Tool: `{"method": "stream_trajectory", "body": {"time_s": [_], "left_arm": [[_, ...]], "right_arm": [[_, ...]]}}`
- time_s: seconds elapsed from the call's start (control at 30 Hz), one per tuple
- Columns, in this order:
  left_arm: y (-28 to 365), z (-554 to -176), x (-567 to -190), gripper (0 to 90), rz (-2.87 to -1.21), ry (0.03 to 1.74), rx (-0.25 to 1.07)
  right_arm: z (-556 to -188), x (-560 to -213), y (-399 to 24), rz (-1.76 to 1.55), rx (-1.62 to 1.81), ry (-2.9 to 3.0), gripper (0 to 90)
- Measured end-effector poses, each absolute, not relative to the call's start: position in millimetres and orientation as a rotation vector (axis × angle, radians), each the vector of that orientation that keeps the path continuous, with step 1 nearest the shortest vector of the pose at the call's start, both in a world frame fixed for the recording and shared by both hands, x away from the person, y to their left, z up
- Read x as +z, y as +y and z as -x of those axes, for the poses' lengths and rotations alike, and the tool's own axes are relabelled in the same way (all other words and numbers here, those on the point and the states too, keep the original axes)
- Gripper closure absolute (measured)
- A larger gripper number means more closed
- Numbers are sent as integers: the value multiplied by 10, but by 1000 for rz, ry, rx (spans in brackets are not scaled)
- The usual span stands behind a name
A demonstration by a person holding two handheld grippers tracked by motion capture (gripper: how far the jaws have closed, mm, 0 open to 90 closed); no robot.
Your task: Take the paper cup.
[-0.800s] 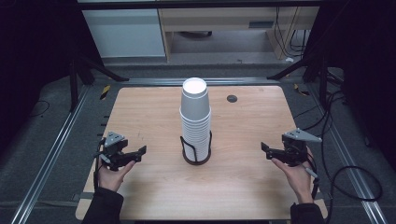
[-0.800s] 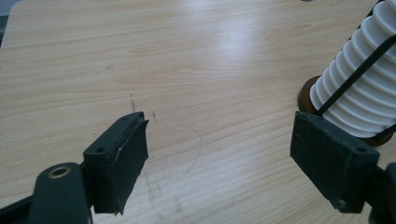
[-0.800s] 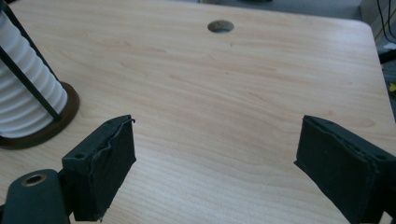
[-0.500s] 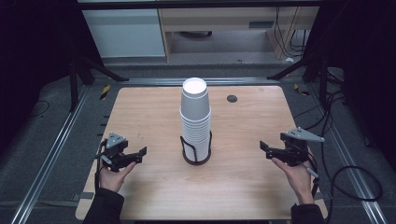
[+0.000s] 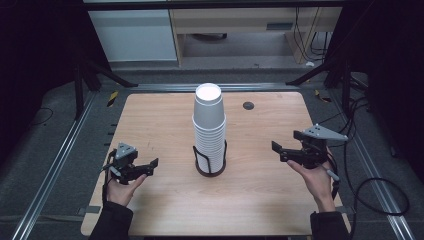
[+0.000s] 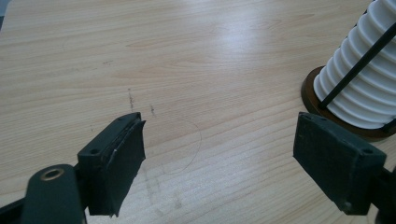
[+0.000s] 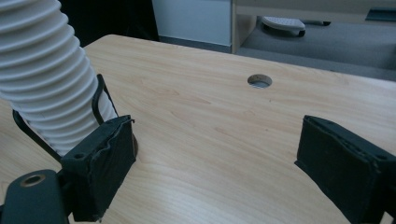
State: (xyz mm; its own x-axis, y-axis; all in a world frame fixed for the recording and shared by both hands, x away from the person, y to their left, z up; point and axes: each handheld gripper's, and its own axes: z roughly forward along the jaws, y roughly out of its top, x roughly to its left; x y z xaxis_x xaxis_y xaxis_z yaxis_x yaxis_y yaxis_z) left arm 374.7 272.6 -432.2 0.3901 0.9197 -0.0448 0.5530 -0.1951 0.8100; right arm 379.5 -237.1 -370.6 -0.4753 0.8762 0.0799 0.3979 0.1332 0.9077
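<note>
A tall stack of white paper cups point(image 5: 209, 125) is standing upright in a black wire holder point(image 5: 210, 162) at the wooden table's point(image 5: 160, 115) centre. The left gripper point(image 5: 150, 166) and right gripper point(image 5: 278, 151) are hovering well apart on either side, both with jaws spread wide and gripping nothing.

No readable text, label, brand, number or sign anywhere. Cups point(image 5: 209, 125): plain white, unprinted. Holder point(image 5: 210, 162): plain black wire on dark base, no marking. Desk point(image 5: 165, 125): bare wood grain, faint scuffs near left edge, not lettering. Grey panel point(image 5: 279, 26) on furniture beyond far edge possibly a label, too small and blurred to read. Gripper pads point(image 6: 116, 163): blank black.
</note>
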Motion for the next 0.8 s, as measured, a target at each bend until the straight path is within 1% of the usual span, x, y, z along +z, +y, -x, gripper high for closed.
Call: {"method": "stream_trajectory", "body": {"time_s": [0.1,0.27,0.8], "left_arm": [[2721,-3757,-4336,140,-1884,1273,598],[2702,-3767,-4364,136,-1895,1274,594],[2664,-3767,-4407,124,-1899,1271,599]], "right_arm": [[-3824,-3541,-2266,-1175,1333,1946,111],[-3854,-3340,-2121,-1123,1362,1937,109],[-3923,-2860,-1623,-942,1463,1968,96]]}}
